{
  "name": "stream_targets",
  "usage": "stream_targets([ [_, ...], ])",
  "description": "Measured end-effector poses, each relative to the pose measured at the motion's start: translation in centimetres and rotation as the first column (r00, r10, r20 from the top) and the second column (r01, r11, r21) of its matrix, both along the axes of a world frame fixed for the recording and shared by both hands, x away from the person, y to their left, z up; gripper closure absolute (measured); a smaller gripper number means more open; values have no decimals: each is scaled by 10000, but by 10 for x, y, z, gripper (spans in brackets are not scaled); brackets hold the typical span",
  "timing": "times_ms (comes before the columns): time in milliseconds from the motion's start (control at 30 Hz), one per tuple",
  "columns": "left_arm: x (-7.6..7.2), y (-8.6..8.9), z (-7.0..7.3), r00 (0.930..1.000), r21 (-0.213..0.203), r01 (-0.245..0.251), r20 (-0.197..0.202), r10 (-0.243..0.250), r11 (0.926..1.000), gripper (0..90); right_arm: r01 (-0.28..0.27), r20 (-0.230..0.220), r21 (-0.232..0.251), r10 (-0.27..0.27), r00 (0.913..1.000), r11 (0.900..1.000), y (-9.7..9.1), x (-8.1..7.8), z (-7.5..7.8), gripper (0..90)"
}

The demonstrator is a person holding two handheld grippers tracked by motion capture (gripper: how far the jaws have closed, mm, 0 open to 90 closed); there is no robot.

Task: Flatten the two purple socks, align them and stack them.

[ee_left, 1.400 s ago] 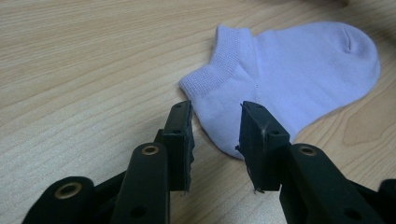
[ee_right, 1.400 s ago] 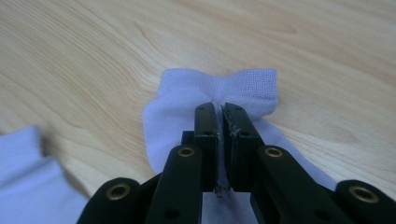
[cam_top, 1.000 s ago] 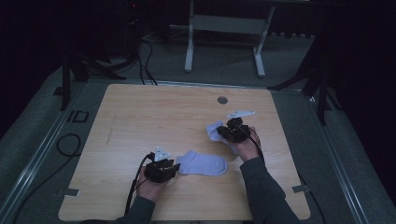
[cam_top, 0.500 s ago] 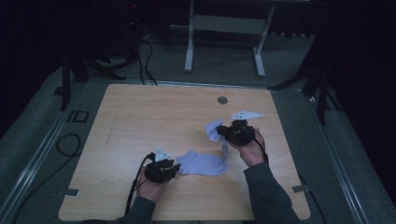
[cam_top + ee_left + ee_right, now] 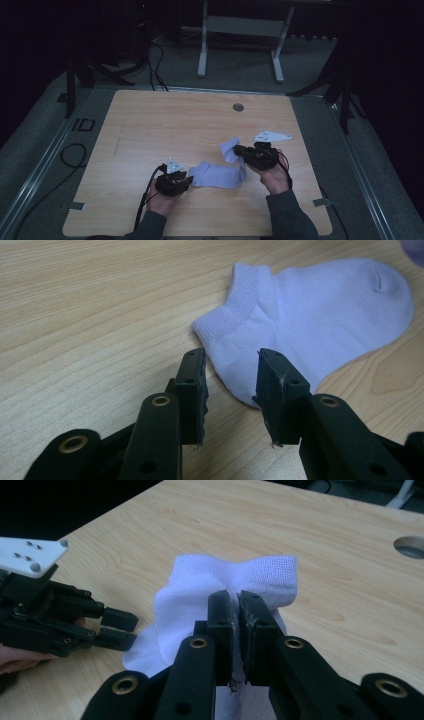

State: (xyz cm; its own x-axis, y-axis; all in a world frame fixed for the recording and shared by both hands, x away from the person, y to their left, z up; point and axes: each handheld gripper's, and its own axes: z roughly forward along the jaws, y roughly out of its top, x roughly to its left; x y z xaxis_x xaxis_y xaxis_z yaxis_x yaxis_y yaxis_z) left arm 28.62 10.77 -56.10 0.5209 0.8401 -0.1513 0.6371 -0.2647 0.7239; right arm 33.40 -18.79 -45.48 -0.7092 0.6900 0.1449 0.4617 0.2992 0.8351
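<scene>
A pale lilac ankle sock (image 5: 215,175) lies flat on the wooden table (image 5: 150,130). In the left gripper view its cuff points away and its heel edge (image 5: 235,380) sits between the jaws of my left gripper (image 5: 231,385), which stand apart without pressing it. That left gripper (image 5: 189,179) rests at the sock's left end. My right gripper (image 5: 236,149) is shut on a second lilac sock (image 5: 229,148), held bunched a little above the table. In the right gripper view the fabric (image 5: 190,585) bulges around the pinched jaws of my right gripper (image 5: 235,605).
A round cable hole (image 5: 238,107) sits near the table's far edge. Beyond the table stand a white frame's legs (image 5: 202,45) and cables on the grey floor (image 5: 155,55). A black cable (image 5: 145,200) trails from the left gripper over the near edge.
My right gripper has shifted to the right and slightly toward me with the bunched sock in it. The left gripper and the flat sock have stayed put.
</scene>
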Motion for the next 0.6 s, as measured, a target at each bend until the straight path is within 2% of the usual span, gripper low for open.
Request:
stream_targets([
  [267, 0, -2, -2, 9999, 27, 105, -71, -105, 9999, 644, -106, -301, -119, 102, 9995, 9999, 11, -2, -14, 840],
  [600, 0, -2, -2, 9999, 27, 140, -97, -140, 9999, 648, -318, -654, 38, 320, 9973, 9995, 28, 0, -29, 838],
])
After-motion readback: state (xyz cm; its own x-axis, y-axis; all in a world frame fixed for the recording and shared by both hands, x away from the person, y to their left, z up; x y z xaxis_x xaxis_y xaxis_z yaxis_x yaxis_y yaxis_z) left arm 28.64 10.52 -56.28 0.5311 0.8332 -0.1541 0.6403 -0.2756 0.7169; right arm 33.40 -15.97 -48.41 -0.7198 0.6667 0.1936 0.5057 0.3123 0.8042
